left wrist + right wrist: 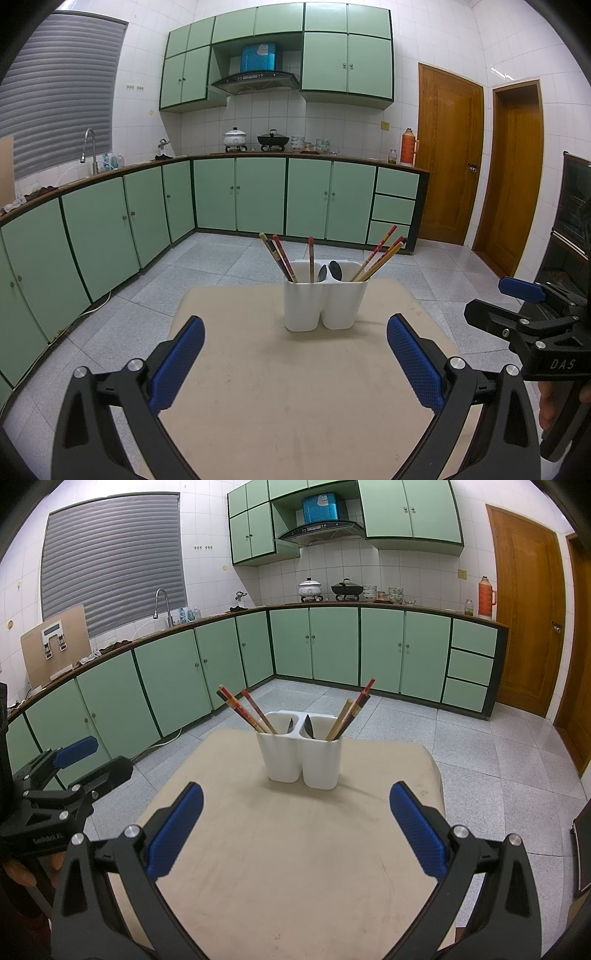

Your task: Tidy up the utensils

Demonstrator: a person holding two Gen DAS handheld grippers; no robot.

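Facing the holder, left wrist view: the left tool (pixel 295 354) is held wide open with nothing between its blue pads, above the beige table (pixel 258 387).
Holder, left wrist view: a white two-compartment utensil holder (pixel 325 304) is seen standing upright toward the far end of the table, well apart from the tool.
Contents, left wrist view: chopsticks (pixel 282 258) are leaned out of the left compartment and more chopsticks (pixel 378 258) out of the right one; two dark spoons (pixel 330 272) are seen near the middle divider.
Other tool, left wrist view: the right tool (pixel 524 306) is seen at the right edge, beside the table.
Right wrist view, tool: the right tool (pixel 295 819) is likewise spread open and empty over the table (pixel 295 867).
Right wrist view, holder: the utensil holder (pixel 301 755) stands ahead, chopsticks fanned to both sides.
Right wrist view, other tool: the left tool (pixel 83 760) is seen at the left edge; its opening cannot be told from here.
Risk: the light holder could be tipped or dragged if a leaning chopstick is pulled sideways rather than along its length.
Risk: neighbouring sticks could be knocked out if the open pads are brought in too wide.
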